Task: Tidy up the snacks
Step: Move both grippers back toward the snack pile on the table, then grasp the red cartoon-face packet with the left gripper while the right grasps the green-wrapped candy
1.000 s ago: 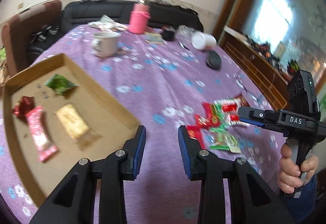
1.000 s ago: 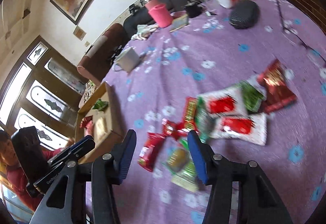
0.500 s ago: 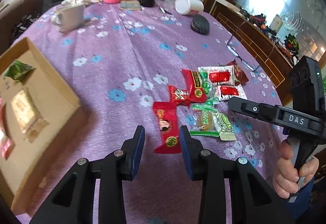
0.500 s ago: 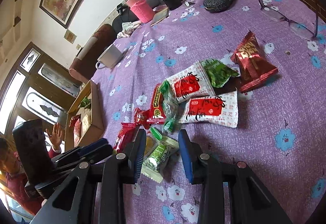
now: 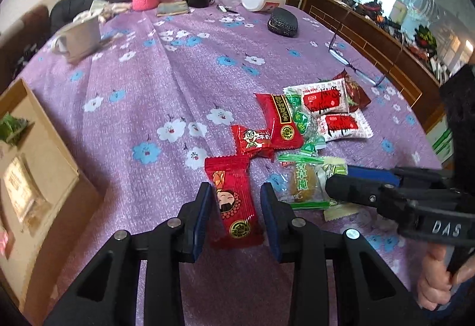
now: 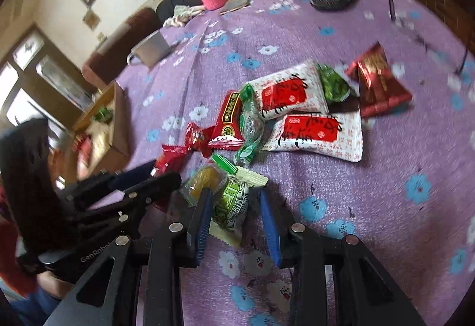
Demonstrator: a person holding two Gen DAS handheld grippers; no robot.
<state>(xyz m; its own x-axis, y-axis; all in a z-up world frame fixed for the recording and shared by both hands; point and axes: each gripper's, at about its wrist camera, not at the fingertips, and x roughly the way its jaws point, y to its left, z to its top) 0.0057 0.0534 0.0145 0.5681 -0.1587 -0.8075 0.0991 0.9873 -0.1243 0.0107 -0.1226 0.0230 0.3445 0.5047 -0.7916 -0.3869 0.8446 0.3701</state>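
Both grippers hung open over the snack pile beside the cardboard tray point(image 5: 44, 154). The left gripper point(image 5: 236, 207) straddled a red cartoon-printed packet point(image 5: 233, 201); the right gripper point(image 6: 234, 216) straddled a green-and-white packet point(image 6: 230, 207). Both packets looked light, crinkly and slippery, best pinched mid-body.

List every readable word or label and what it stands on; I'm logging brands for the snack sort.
"DAS": on the right gripper body.
"GenRobo", cut off: on the left gripper body.
Chinese print on the red snack packet, the white packets and the green-and-cream packet: too small or blurred to read.
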